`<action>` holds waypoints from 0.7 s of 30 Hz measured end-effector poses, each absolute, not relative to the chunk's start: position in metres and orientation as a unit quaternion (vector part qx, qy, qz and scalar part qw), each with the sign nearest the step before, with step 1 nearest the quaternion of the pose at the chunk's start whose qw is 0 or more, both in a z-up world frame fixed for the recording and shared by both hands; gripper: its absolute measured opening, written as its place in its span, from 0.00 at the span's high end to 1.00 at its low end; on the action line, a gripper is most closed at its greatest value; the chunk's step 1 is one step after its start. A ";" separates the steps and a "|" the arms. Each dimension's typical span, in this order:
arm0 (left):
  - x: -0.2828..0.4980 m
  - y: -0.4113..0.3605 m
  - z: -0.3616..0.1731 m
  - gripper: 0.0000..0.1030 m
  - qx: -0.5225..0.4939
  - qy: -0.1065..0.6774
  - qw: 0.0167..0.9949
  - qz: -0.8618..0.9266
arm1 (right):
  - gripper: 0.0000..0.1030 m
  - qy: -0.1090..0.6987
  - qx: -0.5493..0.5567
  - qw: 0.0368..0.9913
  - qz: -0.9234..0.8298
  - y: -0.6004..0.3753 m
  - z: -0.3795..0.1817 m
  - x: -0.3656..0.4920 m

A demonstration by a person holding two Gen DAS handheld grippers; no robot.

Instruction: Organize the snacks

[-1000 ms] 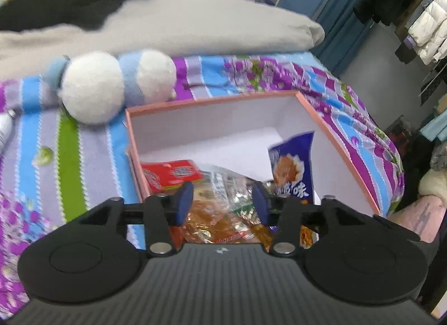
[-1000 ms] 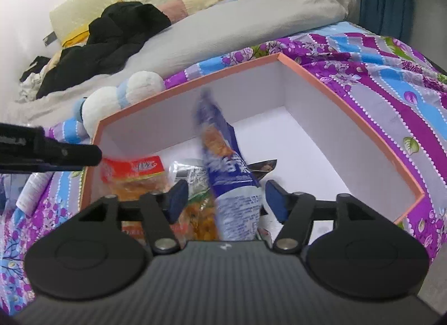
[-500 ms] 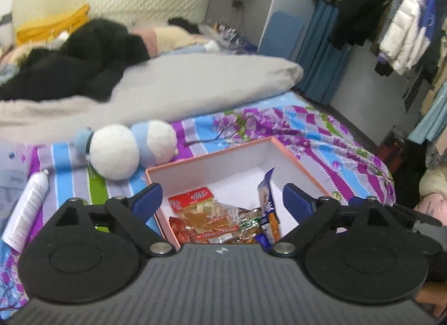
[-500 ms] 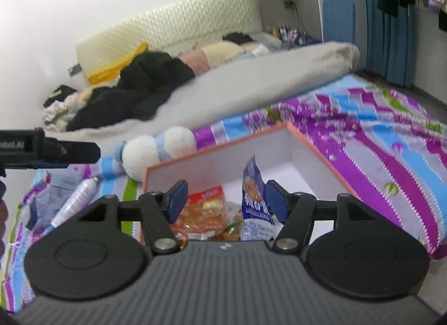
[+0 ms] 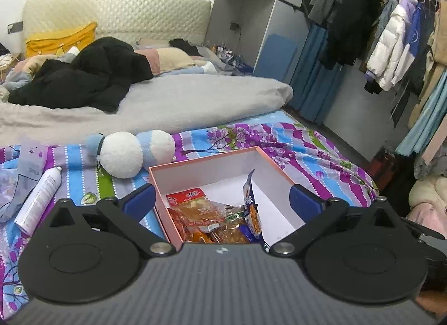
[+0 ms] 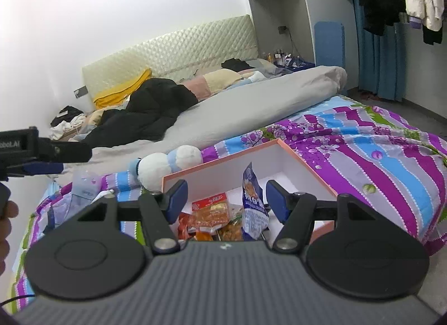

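Note:
A pink-rimmed white box [image 5: 204,163] lies on the striped purple bedspread [image 5: 321,157]. In its near left corner is a heap of snack packets, with a red packet [image 5: 185,195] on top and a blue packet [image 5: 250,202] standing on end beside it. My left gripper [image 5: 220,199] hovers well above and in front of the box. Its jaws are opening wide, with nothing between them. My right gripper [image 6: 226,197] is also raised over the box [image 6: 223,161], open and holding nothing. The blue packet [image 6: 252,199] stands free below it.
A white and blue plush toy [image 5: 128,154] lies behind the box, and a white spray can [image 5: 39,196] and a plastic bag [image 5: 28,163] lie to its left. A grey duvet [image 5: 181,101] and black clothing [image 5: 83,79] cover the far bed. Hanging coats [image 5: 391,45] fill the right.
Both grippers have risen and drawn back from the box, which now looks smaller. The left jaws have spread from narrow to wide. The blue packet stays standing in the box.

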State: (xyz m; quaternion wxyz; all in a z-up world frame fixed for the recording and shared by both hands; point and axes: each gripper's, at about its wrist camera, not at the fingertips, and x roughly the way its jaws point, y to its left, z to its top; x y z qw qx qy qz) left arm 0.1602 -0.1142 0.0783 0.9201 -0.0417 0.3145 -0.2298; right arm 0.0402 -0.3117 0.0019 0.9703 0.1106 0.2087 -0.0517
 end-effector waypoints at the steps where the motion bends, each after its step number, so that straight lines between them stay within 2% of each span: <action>1: 0.153 -0.114 0.078 0.00 -0.034 0.312 0.922 -0.226 | 0.38 0.208 0.111 0.970 -0.054 -0.310 0.002 0.036; 6: 0.123 -0.110 0.068 0.00 -0.009 0.309 0.925 -0.220 | 0.38 0.210 0.101 0.971 -0.057 -0.296 -0.003 0.009; 21: 0.049 -0.092 0.043 0.00 -0.028 0.319 0.925 -0.205 | 0.37 0.223 0.107 0.966 -0.070 -0.281 -0.025 -0.049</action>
